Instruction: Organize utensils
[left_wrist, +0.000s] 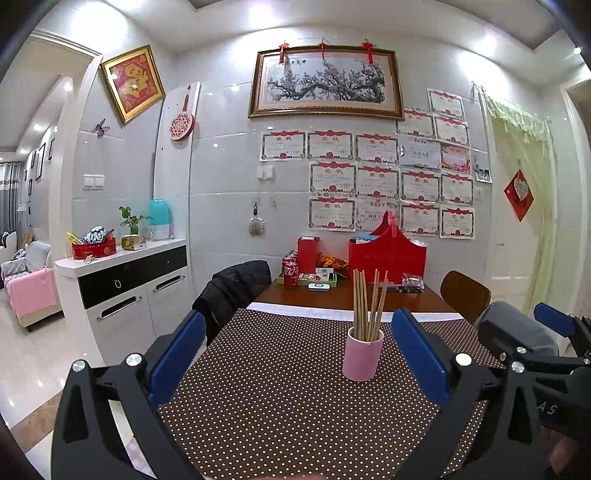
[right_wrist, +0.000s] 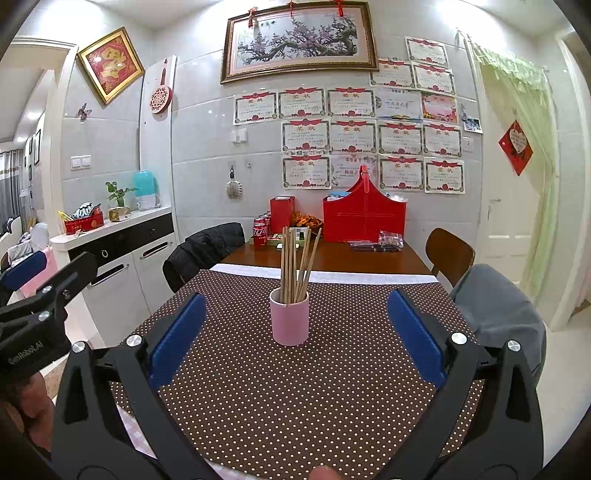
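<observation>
Standing upright in the pink cup (right_wrist: 289, 317), the wooden chopsticks (right_wrist: 297, 266) hide their lower ends inside it. The cup sits on the dotted tablecloth (right_wrist: 295, 398). On the near side of the cup, the left gripper (left_wrist: 297, 354) and right gripper (right_wrist: 295, 339) both hover with fingers spread wide, holding nothing. "GenRobot.AI" reads on the left gripper's body; the wall certificates' (right_wrist: 347, 133) text beyond the cup is too small to read.

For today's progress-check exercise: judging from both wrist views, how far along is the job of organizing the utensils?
Done, it seems: the chopsticks stand upright together in the pink cup on the dotted tablecloth. In hand: nothing; the left gripper and right gripper both have jaws wide apart and empty. Left: no loose utensils show on the cloth, so little seems to remain.
</observation>
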